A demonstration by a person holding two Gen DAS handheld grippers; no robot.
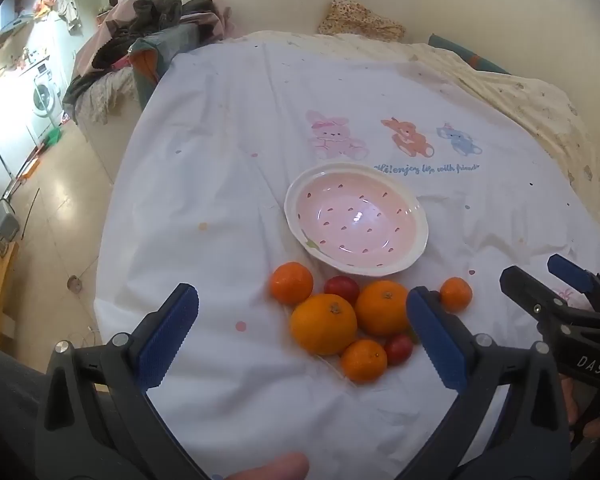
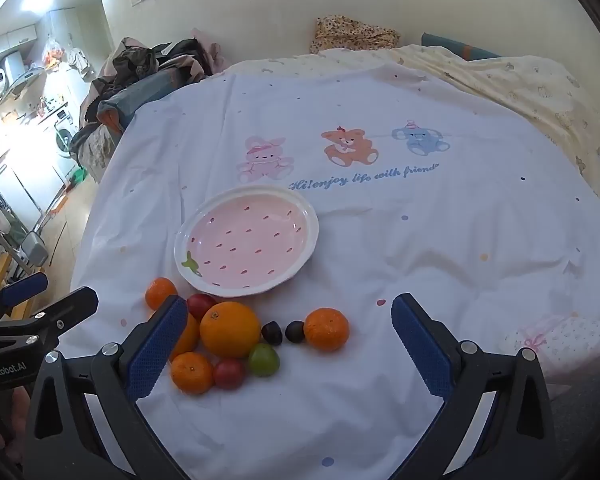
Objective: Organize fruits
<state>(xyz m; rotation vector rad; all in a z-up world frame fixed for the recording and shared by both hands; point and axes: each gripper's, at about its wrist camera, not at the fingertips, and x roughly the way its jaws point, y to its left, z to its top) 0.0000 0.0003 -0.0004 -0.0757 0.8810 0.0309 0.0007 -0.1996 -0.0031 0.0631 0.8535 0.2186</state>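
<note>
A pink strawberry-patterned bowl (image 1: 356, 220) (image 2: 247, 241) sits empty on a white sheet. In front of it lies a cluster of fruit: two large oranges (image 1: 324, 323) (image 2: 230, 329), several small mandarins (image 1: 291, 282) (image 2: 326, 329), red plums (image 1: 341, 288) (image 2: 229, 373), a green fruit (image 2: 264, 359) and two dark grapes (image 2: 272, 333). My left gripper (image 1: 302, 336) hovers open over the cluster, nothing between its fingers. My right gripper (image 2: 286, 340) is open too, above the grapes and the lone mandarin. Each gripper shows at the edge of the other's view.
The white sheet (image 2: 380, 240) with printed cartoon animals covers a bed; a cream quilt (image 2: 520, 80) lies at the far right. Piled clothes (image 1: 152, 32) sit at the far left. The bed's left edge drops to a tiled floor (image 1: 52, 208).
</note>
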